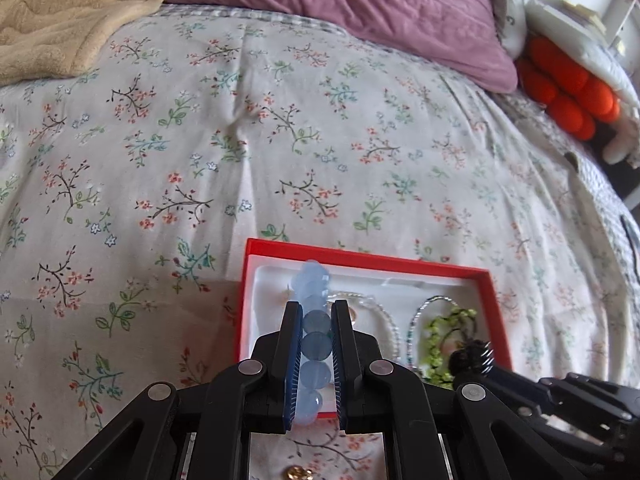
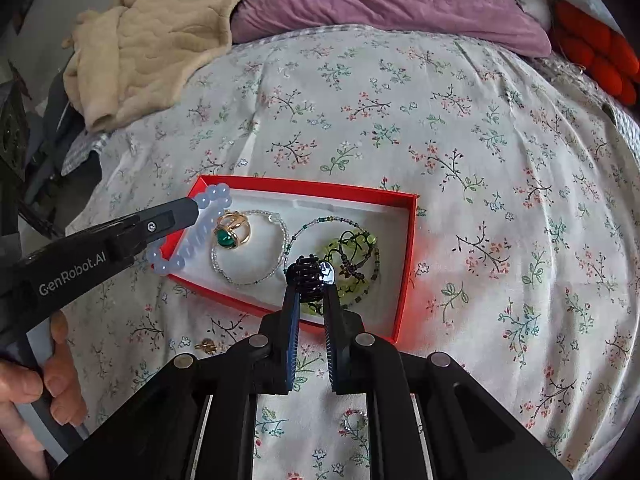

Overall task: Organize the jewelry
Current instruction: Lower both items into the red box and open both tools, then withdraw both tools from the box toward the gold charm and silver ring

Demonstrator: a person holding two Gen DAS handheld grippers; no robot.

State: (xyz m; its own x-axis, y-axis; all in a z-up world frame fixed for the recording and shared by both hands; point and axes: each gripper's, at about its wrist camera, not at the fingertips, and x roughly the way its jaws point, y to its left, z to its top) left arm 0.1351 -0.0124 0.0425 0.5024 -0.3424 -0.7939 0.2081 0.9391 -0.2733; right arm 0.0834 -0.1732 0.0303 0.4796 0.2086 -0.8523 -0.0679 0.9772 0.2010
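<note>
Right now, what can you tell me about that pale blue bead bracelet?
The pale blue bead bracelet is a loop of round, translucent beads that look like glass or stone. The left gripper is shut on it, beads pinched in a row between the fingers. In the right wrist view it hangs over the left edge of the red box, part above the white lining near the gold ring with a green stone, part outside over the floral bedspread.

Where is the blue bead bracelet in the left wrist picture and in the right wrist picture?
Left wrist: blue bead bracelet low centre, clamped between the left gripper fingers.
Right wrist: bracelet at left, hanging over the box's left edge.
Shared landmark: red box on the floral bedspread.
</note>
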